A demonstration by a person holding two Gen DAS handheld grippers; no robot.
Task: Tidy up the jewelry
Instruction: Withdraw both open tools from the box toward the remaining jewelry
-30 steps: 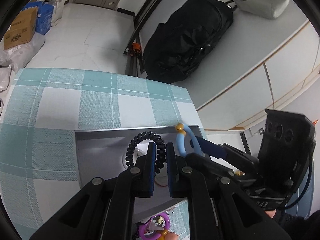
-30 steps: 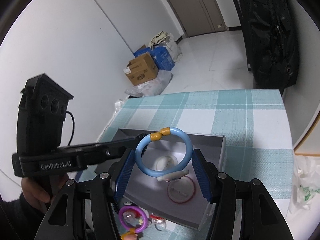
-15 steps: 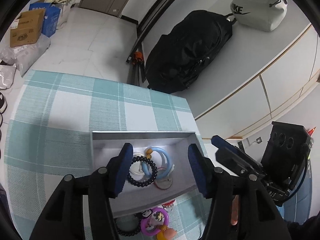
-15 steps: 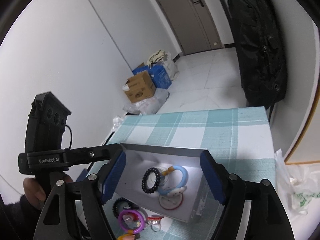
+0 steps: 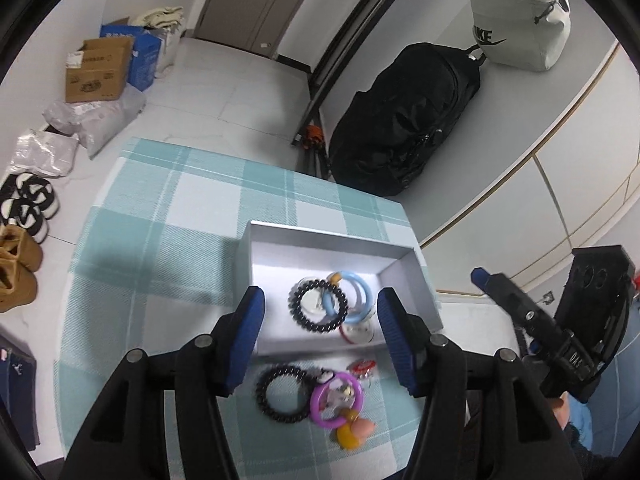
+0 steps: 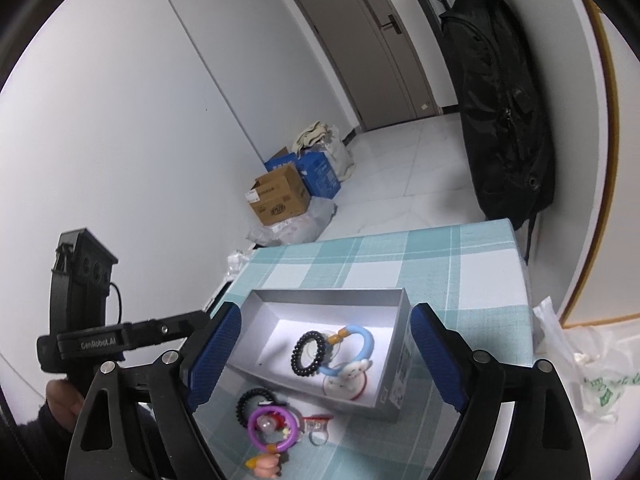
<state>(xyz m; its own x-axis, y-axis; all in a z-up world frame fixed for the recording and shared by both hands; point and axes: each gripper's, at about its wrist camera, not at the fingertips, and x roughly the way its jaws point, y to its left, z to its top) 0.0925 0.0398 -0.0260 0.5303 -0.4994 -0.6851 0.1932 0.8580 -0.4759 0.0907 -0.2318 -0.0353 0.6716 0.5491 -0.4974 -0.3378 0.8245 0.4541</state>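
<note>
A grey box [image 5: 256, 264] [image 6: 394, 384] stands on the checked tablecloth. In it lie a black coil bracelet [image 5: 297, 312] [image 6: 298, 354], a light blue bracelet [image 5: 362, 300] [image 6: 366, 342] and a red-rimmed ring [image 5: 354, 334] [image 6: 362, 390]. In front of the box lie another black coil [image 5: 266, 400] [image 6: 242, 402], a purple ring [image 5: 318, 414] [image 6: 256, 438] with an orange charm, and a small red piece [image 5: 362, 366] [image 6: 318, 426]. My left gripper [image 5: 320, 338] and right gripper [image 6: 326, 360] are open, empty, above the box.
The table [image 5: 160, 200] ends at the right near a white plastic bag [image 6: 592, 380]. A black backpack [image 5: 404, 120] hangs by the far edge. Cardboard boxes [image 6: 280, 196] and shoes [image 5: 16, 264] are on the floor at the left.
Both grippers let go of their bracelets, which dropped into the box, then opened wide and rose back away from it.
</note>
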